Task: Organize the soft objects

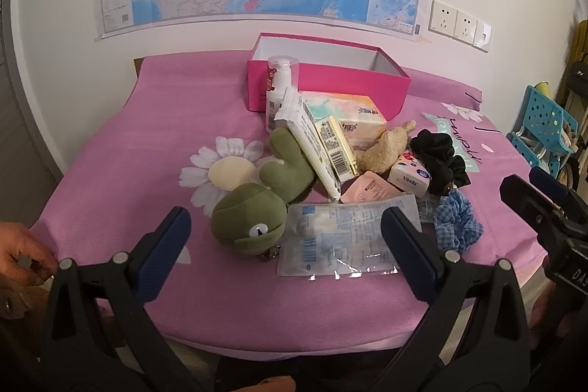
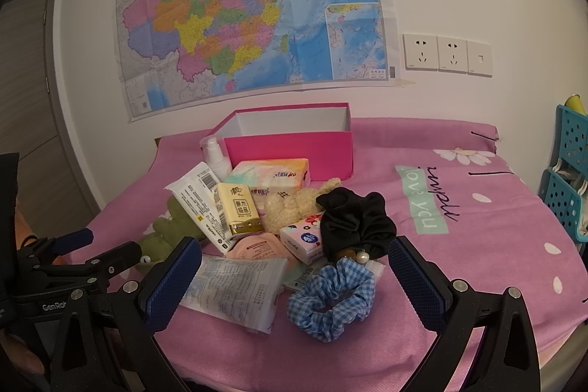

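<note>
A big map (image 2: 253, 10) hangs on the white wall ahead of me, above the pink cloth (image 1: 121, 149) covering the surface, and wall sockets (image 2: 446, 54) sit to the map's right. Beyond my grippers, at the far side of the cloth, the open pink box (image 1: 352, 81) shows only white inner walls. My left gripper (image 1: 286, 237) gapes wide and holds nothing, framing the green plush frog (image 1: 253, 219) and clear packet (image 1: 345, 237), while my right gripper (image 2: 294, 281), equally wide, has the blue checked scrunchie (image 2: 330, 296) between its fingers and the black scrunchie (image 2: 354, 221) just beyond.

Bottle (image 1: 278, 87) blocks pink box (image 1: 352, 79) front
</note>
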`<state>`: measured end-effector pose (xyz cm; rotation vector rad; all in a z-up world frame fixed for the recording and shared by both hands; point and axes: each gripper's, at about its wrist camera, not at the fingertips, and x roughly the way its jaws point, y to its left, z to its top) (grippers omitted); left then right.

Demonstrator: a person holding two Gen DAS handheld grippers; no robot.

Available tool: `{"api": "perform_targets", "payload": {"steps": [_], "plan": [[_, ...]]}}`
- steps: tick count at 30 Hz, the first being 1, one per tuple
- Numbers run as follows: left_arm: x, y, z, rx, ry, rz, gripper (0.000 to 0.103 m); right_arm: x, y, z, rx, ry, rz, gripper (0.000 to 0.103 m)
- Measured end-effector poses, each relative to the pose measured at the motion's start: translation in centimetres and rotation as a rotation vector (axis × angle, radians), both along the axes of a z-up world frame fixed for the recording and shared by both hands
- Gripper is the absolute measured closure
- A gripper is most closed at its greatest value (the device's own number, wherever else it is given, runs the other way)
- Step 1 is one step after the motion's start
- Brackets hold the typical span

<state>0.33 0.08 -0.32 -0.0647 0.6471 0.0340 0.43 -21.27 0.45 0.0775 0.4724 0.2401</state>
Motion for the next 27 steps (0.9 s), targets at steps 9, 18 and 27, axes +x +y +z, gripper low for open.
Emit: {"api": "perform_targets", "payload": {"steps": [9,18,27], "plan": [[0.04,0.11,0.01,0.003,0.004,0.003,0.000,0.06,-0.06,0.01,0.000,0.001,0.000,0.000],[0.10,0.20,0.05,0.003,0.005,0.003,0.000,0.25,0.02,-0.18,0.001,0.004,-0.002,0.000],[0.14,0.21,0.03,0.002,0.006,0.002,0.000,0.52,-0.08,-0.50,0.002,0.008,-0.002,0.000]]}}
